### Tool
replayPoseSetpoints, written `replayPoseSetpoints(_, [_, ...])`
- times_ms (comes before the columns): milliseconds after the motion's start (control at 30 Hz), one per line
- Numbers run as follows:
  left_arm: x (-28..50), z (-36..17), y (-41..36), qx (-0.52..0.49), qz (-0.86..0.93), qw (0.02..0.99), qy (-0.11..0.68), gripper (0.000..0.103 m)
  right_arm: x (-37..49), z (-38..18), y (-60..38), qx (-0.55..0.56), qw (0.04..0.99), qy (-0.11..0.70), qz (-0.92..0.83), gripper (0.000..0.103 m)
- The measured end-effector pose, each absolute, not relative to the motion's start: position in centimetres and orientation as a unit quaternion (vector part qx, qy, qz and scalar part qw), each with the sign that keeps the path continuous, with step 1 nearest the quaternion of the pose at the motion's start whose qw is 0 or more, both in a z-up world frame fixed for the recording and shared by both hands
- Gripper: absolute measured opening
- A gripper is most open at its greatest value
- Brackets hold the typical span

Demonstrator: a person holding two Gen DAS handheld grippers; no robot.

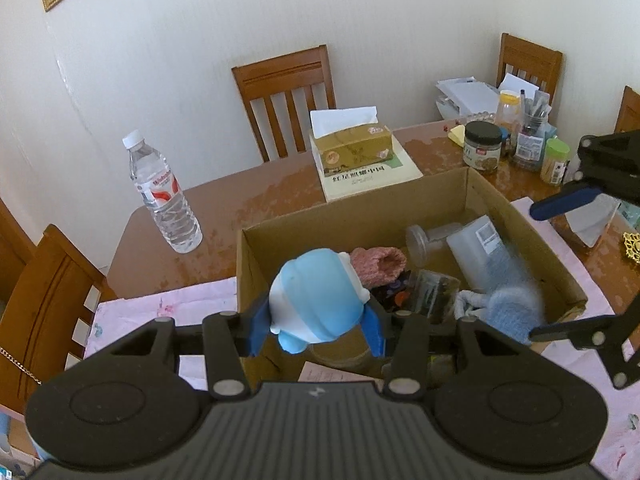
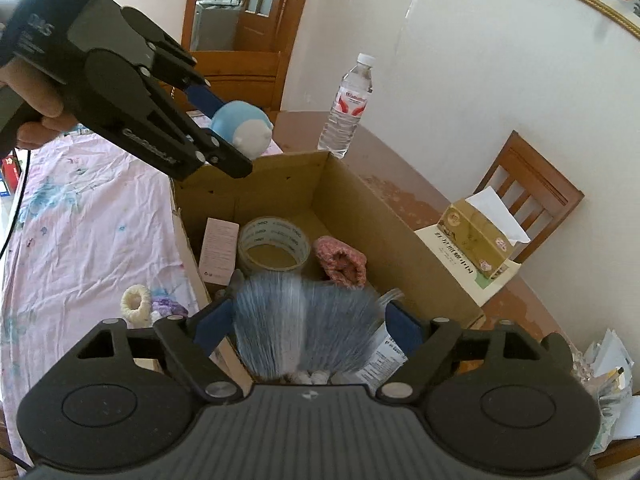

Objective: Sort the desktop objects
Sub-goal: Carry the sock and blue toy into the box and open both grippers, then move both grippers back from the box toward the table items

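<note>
Left wrist: left gripper (image 1: 316, 332) pinching blue-white toy (image 1: 316, 300) over near edge of cardboard box (image 1: 360, 216); release here risks toy landing on rim, tipping onto pink cloth (image 1: 160, 308)

Right wrist: right gripper (image 2: 308, 328) spread, blurred grey-blue fuzzy item (image 2: 304, 324) between jaws, pads not pressing; may snag on finger, miss box

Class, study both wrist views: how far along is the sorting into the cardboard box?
Done: the cardboard box already holds a tape roll and a pink sock. In hand: the left tool grips a blue toy above the box; a blurred blue-grey sock sits between the right tool's open pads. Left: hair ties on the cloth.
</note>
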State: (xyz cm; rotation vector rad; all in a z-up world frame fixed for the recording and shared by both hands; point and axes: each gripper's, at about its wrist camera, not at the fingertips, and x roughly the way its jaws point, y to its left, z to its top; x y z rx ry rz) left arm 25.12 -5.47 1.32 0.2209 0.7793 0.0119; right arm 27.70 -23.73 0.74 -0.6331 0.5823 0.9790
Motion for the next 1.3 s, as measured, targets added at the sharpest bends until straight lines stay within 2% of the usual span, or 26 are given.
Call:
replayPoseSetpoints(100, [25.4, 0.7, -5.3, 0.111, 0.01, 0.916, 0.387, 0.053, 27.6, 0.8, -23.9, -0.294, 0.798, 0.267, 0.453, 0.089])
replayPoseSetpoints(233, [25.3, 0.1, -5.3, 0.121, 0.018, 0.911, 0.394, 0.073, 27.6, 0.9, -24.0, -0.287, 0.801, 0.267, 0.451, 0.089])
replayPoseSetpoints(400, [24.6, -0.1, -5.3, 0.126, 0.017, 0.909, 0.397, 0.08, 27.3, 0.7, -24.1, -0.287, 0.797, 0.27, 0.457, 0.089])
replayPoseSetpoints(767, [21.7, 0.0, -5.7, 0.132, 0.01, 0.908, 0.397, 0.081, 25.8, 0.1, -24.4, -0.279, 0.783, 0.276, 0.484, 0.089])
replayPoseSetpoints(833, [21.1, 0.0, -5.8, 0.131, 0.007, 0.909, 0.396, 0.087, 25.3, 0.0, -24.5, -0.278, 0.78, 0.276, 0.488, 0.09])
replayPoseSetpoints(1067, [18.7, -0.2, -6.3, 0.129, 0.0, 0.91, 0.395, 0.088, 22.4, -0.2, -24.6, -0.284, 0.766, 0.267, 0.511, 0.09])
replayPoseSetpoints(1167, [17.8, -0.5, -6.5, 0.134, 0.0, 0.908, 0.396, 0.088, 21.1, -0.6, -24.3, -0.288, 0.76, 0.265, 0.519, 0.095])
replayPoseSetpoints(1300, [16.7, -0.7, -6.6, 0.132, -0.002, 0.908, 0.397, 0.088, 19.4, -1.7, -23.9, -0.293, 0.746, 0.27, 0.534, 0.096])
